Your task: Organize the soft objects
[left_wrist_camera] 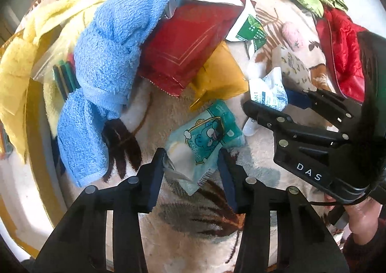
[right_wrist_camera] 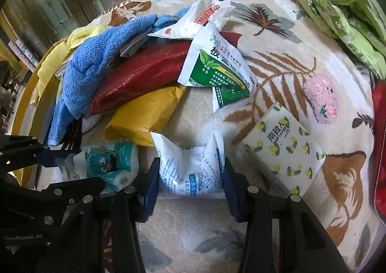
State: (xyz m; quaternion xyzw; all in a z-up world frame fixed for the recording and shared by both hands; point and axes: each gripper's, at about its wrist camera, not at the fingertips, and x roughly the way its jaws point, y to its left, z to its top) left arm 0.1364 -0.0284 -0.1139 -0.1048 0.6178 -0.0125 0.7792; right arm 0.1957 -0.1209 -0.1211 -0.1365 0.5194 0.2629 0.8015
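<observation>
Clamped between the left gripper's (left_wrist_camera: 190, 171) blue pads is a teal cartoon pack (left_wrist_camera: 205, 138), squeezed at its near end; the jaws are narrowed onto it. Just to its right, the right gripper (right_wrist_camera: 190, 176) is seen pinching a white sachet (right_wrist_camera: 190, 164) by its sides, the plastic puckered upward between the pads. Both packs are judged to be gripped but barely lifted off the leaf-print blanket (right_wrist_camera: 277, 31).

Little is judged to be sorted yet. Ahead of both grippers a loose heap is seen: a blue towel (left_wrist_camera: 106, 60) draped over a red pouch (left_wrist_camera: 183, 51), a yellow pouch (left_wrist_camera: 222, 80) beneath it, and a green-and-white packet (right_wrist_camera: 217, 68) on top. Right of the right gripper lies a lemon-print tissue pack (right_wrist_camera: 284, 147), with a pink plush (right_wrist_camera: 320, 97) beyond it. Further off, a green quilt (right_wrist_camera: 337, 3) and a red jacket (left_wrist_camera: 342, 46) are left untouched. Where the two held packs belong cannot be told from these views; nearly everything remains to be placed.
</observation>
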